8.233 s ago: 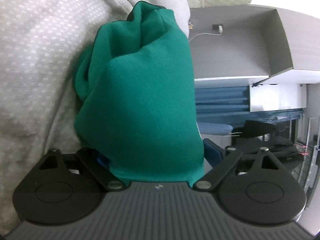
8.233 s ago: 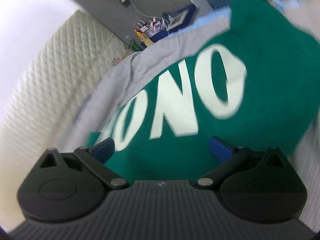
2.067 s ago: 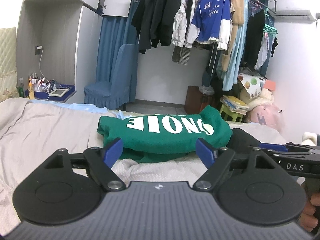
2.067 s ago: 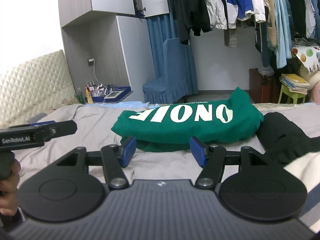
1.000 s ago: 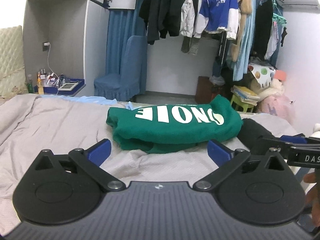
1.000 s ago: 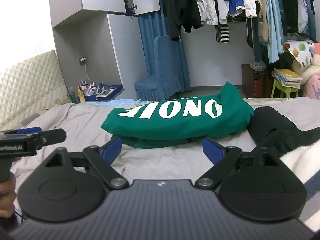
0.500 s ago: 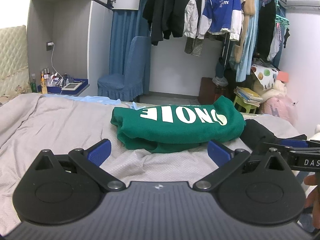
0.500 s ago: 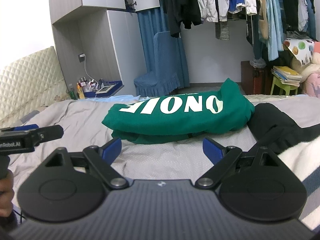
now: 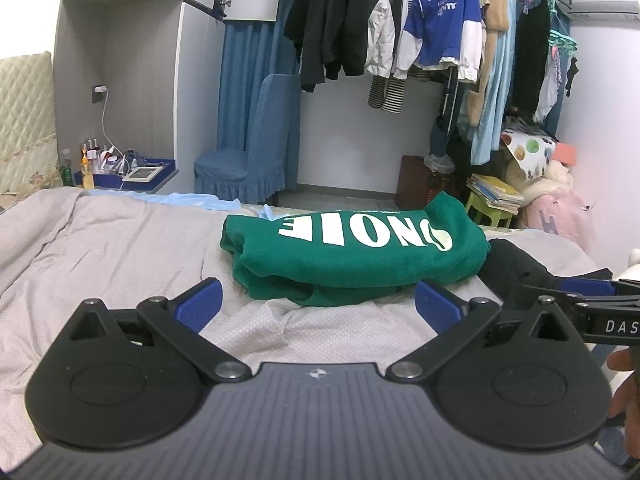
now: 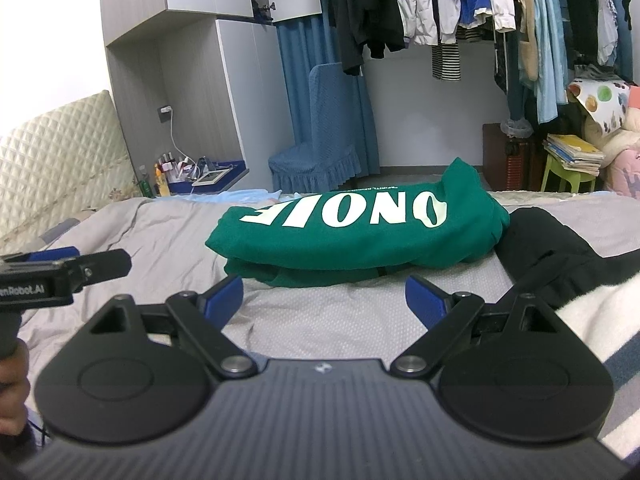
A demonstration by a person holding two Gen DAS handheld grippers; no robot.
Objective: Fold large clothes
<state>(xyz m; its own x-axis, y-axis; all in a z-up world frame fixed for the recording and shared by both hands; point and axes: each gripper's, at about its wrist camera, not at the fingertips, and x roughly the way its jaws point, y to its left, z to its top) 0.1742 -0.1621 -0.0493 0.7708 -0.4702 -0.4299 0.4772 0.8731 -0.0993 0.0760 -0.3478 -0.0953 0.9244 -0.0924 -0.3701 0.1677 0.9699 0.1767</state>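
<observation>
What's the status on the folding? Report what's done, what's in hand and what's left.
Done: the green sweatshirt lies folded into a compact bundle on the grey bedspread, its white lettering on top. In hand: nothing; the left gripper and right gripper are both open and empty, short of the bundle. Left: apparently the black garment, crumpled beside the sweatshirt, looks unfolded.

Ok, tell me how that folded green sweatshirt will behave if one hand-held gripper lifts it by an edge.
The green sweatshirt is soft, thick-looking cloth stacked in loose layers, so it would likely sag and unfold. It probably won't slide easily on the textured grey bedcover; pushing may bunch it instead.
</observation>
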